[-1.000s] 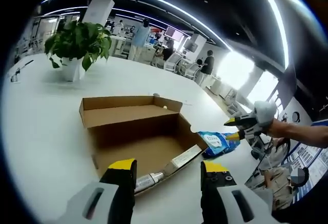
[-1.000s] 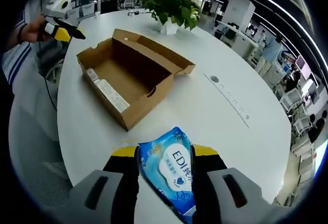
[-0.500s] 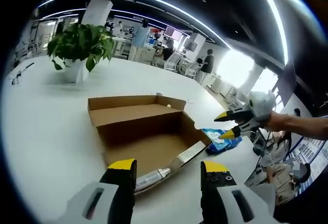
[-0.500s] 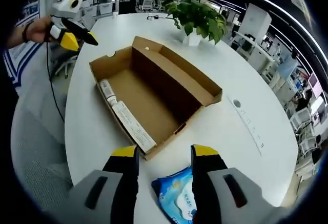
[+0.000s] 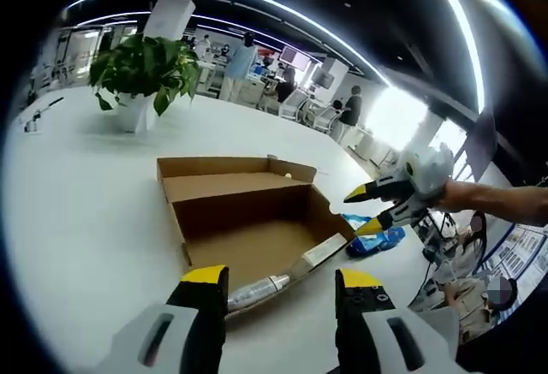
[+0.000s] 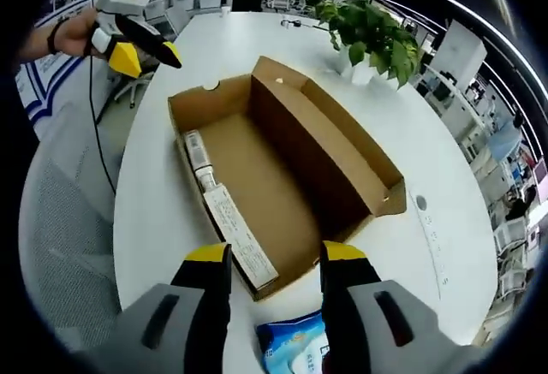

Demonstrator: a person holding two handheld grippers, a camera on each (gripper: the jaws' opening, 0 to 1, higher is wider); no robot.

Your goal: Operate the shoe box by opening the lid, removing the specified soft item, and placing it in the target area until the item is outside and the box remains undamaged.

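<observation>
Both grippers' fingers are spread, gripping nothing: left gripper [image 5: 278, 281], right gripper [image 6: 268, 258] above blue wipes pack [image 6: 295, 348].

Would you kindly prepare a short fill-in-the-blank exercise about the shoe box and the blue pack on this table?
1. The shoe box sits with its lid ____.
2. The blue soft pack lies ____ the box, on the white table.
3. A potted ____ stands on the table beyond the box.
4. The right gripper holds ____ between its jaws.

Missing words: open; outside; plant; nothing
</observation>
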